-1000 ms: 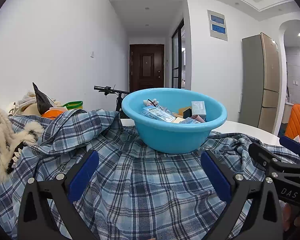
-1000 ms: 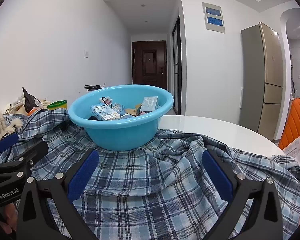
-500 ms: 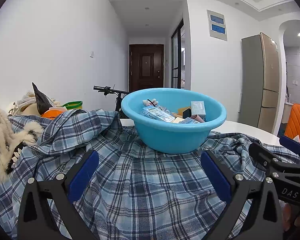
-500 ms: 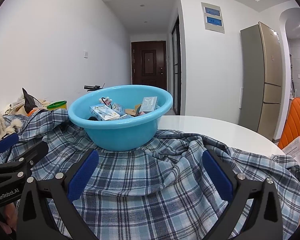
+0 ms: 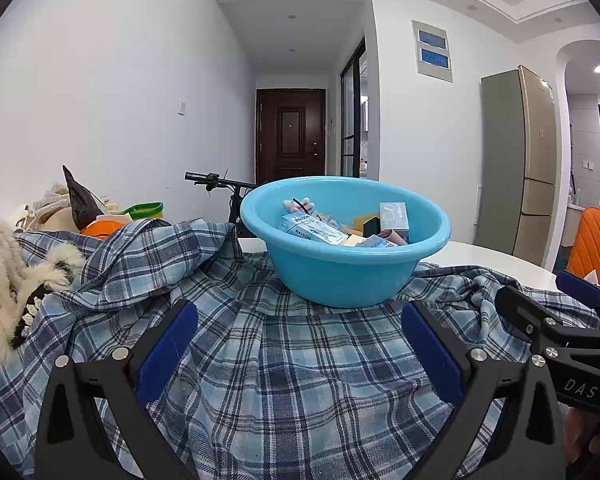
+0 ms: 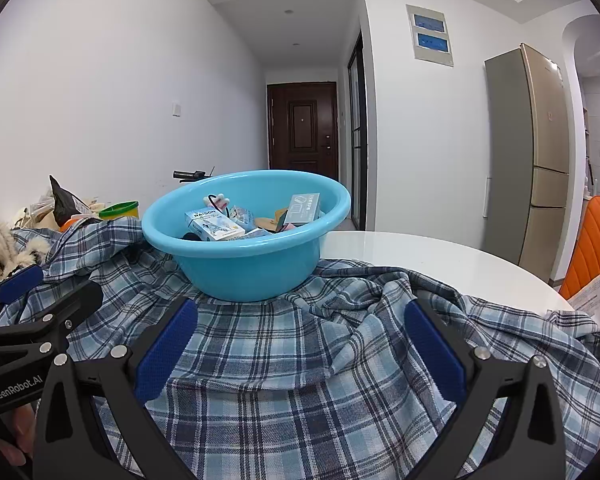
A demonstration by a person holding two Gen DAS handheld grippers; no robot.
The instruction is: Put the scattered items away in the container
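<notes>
On desk, basin (image 5: 342,276) already holds boxes (image 6: 214,224); left gripper (image 5: 300,354) and right gripper (image 6: 300,350) jaws wide open, empty, above plaid shirt (image 6: 300,380). Tidying looks near done; next: find leftover item.

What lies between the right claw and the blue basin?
Only the plaid shirt, spread between the open right claw and the blue basin, as the right wrist view shows.

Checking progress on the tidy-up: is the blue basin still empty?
No, the blue basin already holds several small boxes and other bits, seen over its rim in the right wrist view.
</notes>
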